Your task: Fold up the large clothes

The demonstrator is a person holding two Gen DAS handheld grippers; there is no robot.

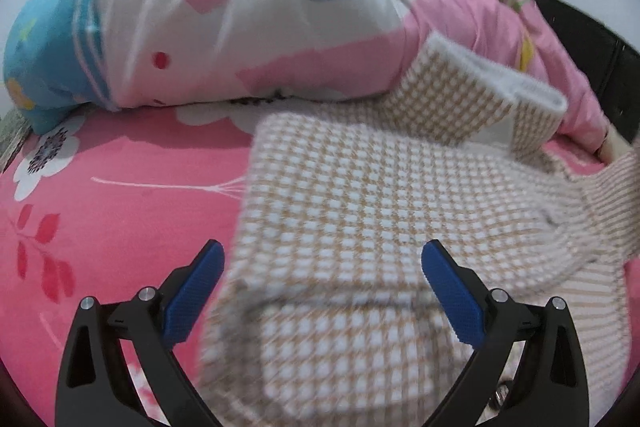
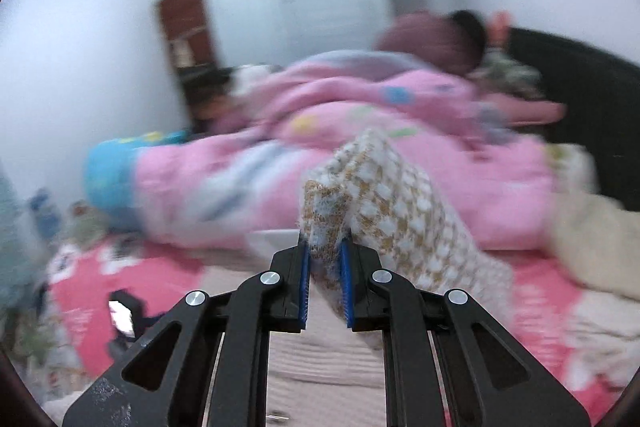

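Pink floral bedsheet (image 1: 120,187) covers the whole work surface, with white walls behind and a big pink quilt (image 1: 248,27) heaped along the back of the bed. Right gripper (image 2: 325,259) has its blue pads nearly pressed together and is pinching a bunched-up bit of the tan-and-white checked sweater (image 2: 384,211), with the knit sticking up between the fingers and trailing off down to the right, lifted clear of the bed. That view is pretty smeared, so beyond the quilt and a dark headboard (image 2: 580,75) there isn't much to make out. Left gripper (image 1: 322,267) is spread wide, with both blue pads (image 1: 192,291) apart and nothing held between them; it hovers over the sweater's (image 1: 360,219) body, which lies mostly flat on the sheet just below it. Further out, one sleeve (image 1: 472,95) with a white cuff lifts up and arcs toward the right, in front of the quilt, and a striped part of the knit sits at the right edge.
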